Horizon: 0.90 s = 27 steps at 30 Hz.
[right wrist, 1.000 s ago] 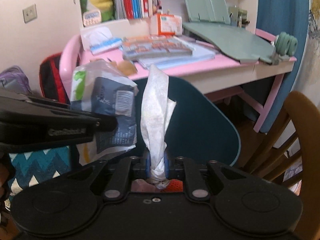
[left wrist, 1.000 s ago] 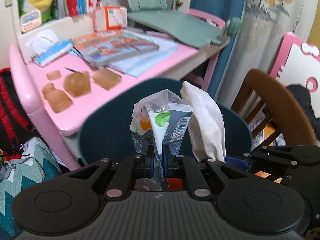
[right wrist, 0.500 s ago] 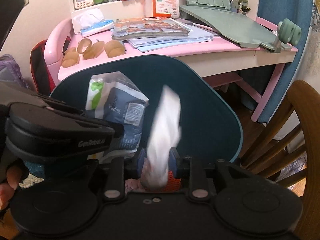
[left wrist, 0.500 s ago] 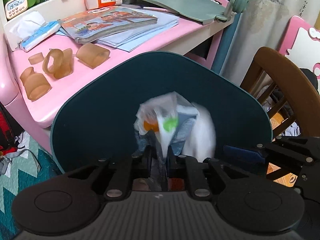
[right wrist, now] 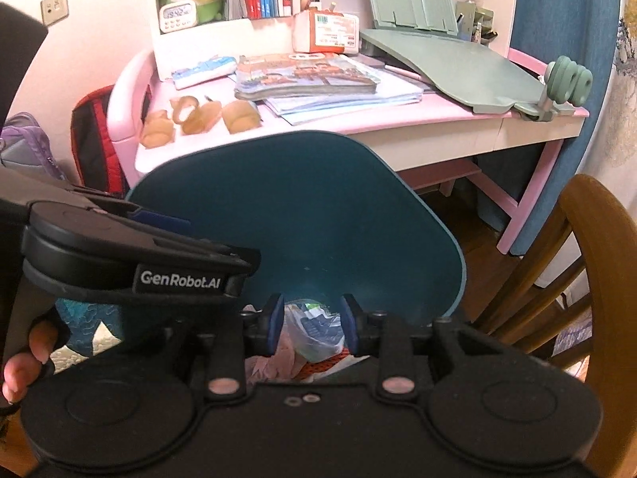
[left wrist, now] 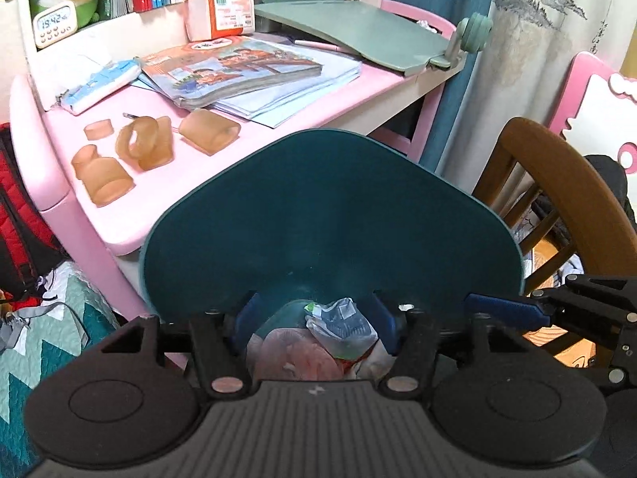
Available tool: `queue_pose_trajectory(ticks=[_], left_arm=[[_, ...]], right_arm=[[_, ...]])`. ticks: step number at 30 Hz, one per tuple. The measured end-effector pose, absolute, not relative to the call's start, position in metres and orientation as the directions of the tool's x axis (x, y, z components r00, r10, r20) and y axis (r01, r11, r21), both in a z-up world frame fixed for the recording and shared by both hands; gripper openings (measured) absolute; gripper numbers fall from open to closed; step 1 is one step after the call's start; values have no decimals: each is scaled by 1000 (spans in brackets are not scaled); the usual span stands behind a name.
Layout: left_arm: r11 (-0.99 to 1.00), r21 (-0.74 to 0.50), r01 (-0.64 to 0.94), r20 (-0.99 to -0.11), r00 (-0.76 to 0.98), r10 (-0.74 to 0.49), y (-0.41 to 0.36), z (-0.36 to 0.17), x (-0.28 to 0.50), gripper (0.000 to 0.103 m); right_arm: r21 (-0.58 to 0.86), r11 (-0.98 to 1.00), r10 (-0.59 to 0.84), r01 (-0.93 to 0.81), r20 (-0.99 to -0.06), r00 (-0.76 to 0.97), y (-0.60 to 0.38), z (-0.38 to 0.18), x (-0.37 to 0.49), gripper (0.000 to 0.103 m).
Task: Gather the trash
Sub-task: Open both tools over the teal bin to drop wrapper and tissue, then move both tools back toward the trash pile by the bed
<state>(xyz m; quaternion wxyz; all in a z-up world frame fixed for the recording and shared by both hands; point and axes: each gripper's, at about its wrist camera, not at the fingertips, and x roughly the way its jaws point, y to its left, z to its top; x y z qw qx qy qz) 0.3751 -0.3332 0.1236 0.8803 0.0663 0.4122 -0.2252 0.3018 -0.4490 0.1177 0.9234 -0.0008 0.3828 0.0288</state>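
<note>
My left gripper (left wrist: 314,314) is open and empty, its blue pads wide apart. Below it the crumpled plastic wrapper (left wrist: 342,326) lies among pinkish and white trash in a bin with a raised teal lid (left wrist: 330,219). My right gripper (right wrist: 312,320) is open and empty too, above the same wrapper (right wrist: 314,336). The white tissue shows only as a scrap at the bin's bottom (left wrist: 370,362). The left gripper's body (right wrist: 131,263) is at the left in the right wrist view.
A pink desk (left wrist: 119,215) behind the bin holds several amber tape rolls (left wrist: 147,147), stacked books (left wrist: 231,71) and a green board (left wrist: 358,36). A brown wooden chair (left wrist: 557,183) stands right. A red backpack (left wrist: 20,215) and a patterned blanket (left wrist: 36,342) are left.
Both grippers were shut, left on the wrapper and right on the white tissue. They lowered toward the bin and opened; both pieces dropped into the trash below.
</note>
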Motion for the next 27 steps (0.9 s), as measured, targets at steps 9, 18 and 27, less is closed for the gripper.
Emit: queue_pose_trajectory(ticks=[9, 18, 27], left_arm=[[889, -65, 454, -716, 599, -358, -310, 151, 336, 60], [903, -58, 425, -689, 637, -344, -265, 172, 293, 66], [927, -50, 371, -666, 679, -308, -201, 176, 252, 74]], right_arm=[[24, 996, 81, -88, -672, 736, -435, 141, 270, 37], [31, 985, 151, -171, -646, 748, -399, 161, 237, 40], [27, 955, 244, -295, -638, 731, -339, 163, 208, 43]])
